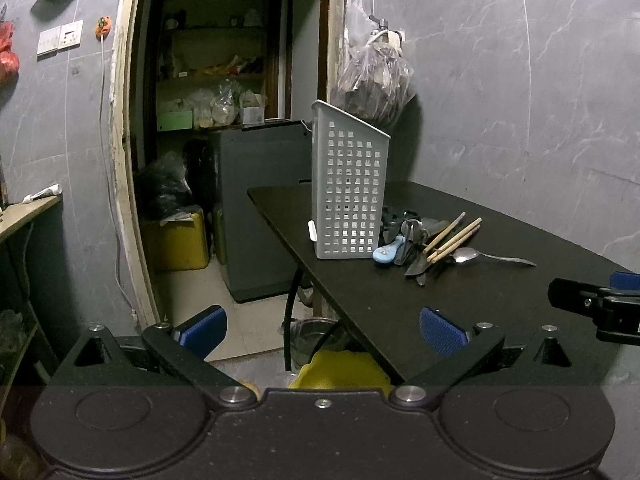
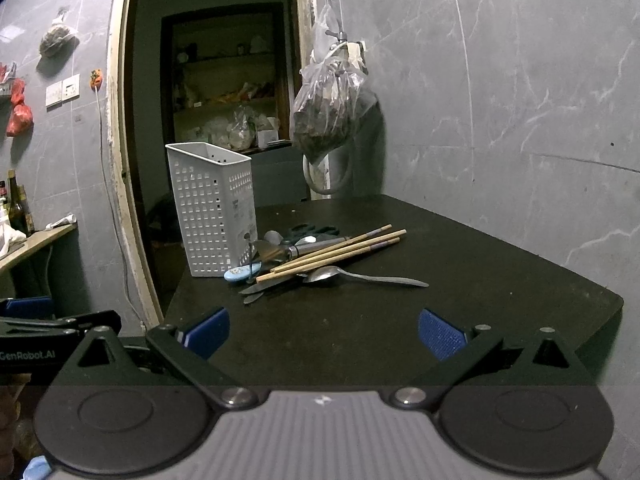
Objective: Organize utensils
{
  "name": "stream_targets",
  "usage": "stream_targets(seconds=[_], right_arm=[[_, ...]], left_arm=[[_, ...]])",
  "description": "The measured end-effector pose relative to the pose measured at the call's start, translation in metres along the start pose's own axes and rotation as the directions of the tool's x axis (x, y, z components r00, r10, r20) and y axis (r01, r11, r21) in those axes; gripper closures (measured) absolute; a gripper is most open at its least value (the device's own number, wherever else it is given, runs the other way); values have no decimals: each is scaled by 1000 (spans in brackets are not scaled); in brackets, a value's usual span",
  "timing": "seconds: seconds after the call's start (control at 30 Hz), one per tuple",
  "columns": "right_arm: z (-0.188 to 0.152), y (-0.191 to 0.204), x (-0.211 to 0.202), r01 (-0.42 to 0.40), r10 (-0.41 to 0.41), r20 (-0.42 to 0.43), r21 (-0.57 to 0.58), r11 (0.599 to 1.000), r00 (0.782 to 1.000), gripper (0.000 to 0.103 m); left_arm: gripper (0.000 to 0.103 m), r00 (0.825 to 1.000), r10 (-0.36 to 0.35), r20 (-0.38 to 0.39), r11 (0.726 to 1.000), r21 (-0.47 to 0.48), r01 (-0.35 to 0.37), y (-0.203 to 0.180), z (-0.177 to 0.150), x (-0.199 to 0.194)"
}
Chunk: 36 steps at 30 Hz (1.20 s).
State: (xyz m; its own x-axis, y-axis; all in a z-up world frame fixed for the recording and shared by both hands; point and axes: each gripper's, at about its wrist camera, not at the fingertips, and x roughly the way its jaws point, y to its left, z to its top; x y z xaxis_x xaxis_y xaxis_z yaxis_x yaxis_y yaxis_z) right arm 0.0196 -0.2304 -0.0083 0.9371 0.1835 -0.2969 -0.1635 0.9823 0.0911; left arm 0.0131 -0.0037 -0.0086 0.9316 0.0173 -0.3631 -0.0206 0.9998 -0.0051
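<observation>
Dark table [image 2: 440,320], basket [image 2: 212,212] beside utensils [image 2: 320,258]

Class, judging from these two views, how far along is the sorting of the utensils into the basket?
Nothing looks done: the chopsticks, spoon and other utensils lie heaped on the table beside the white basket. Nothing is in hand; the left hand-held gripper and right hand-held gripper are open and hold nothing. All sorting remains.

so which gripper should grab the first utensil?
Right, probably. The right gripper is open, facing the chopsticks and spoon directly; the left gripper hangs off the table's edge.
</observation>
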Motion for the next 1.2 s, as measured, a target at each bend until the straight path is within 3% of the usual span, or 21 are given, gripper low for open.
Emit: stream_targets(seconds=[0.9,1.03,1.2], right_arm=[[-1,-8,18,-7,7,-17,32,999,1000,0],[3,-13,24,-10,10,0,47,999,1000,0],[10,-24,32,-9,6,33,69,998,999,0]], left_arm=[[1,999,20,-48,1000,13,-19,1,6,28],[1,1000,20,-24,1000,21,-19,3,14,35],[1,997,30,64,997,67,-34,-2,34,50]])
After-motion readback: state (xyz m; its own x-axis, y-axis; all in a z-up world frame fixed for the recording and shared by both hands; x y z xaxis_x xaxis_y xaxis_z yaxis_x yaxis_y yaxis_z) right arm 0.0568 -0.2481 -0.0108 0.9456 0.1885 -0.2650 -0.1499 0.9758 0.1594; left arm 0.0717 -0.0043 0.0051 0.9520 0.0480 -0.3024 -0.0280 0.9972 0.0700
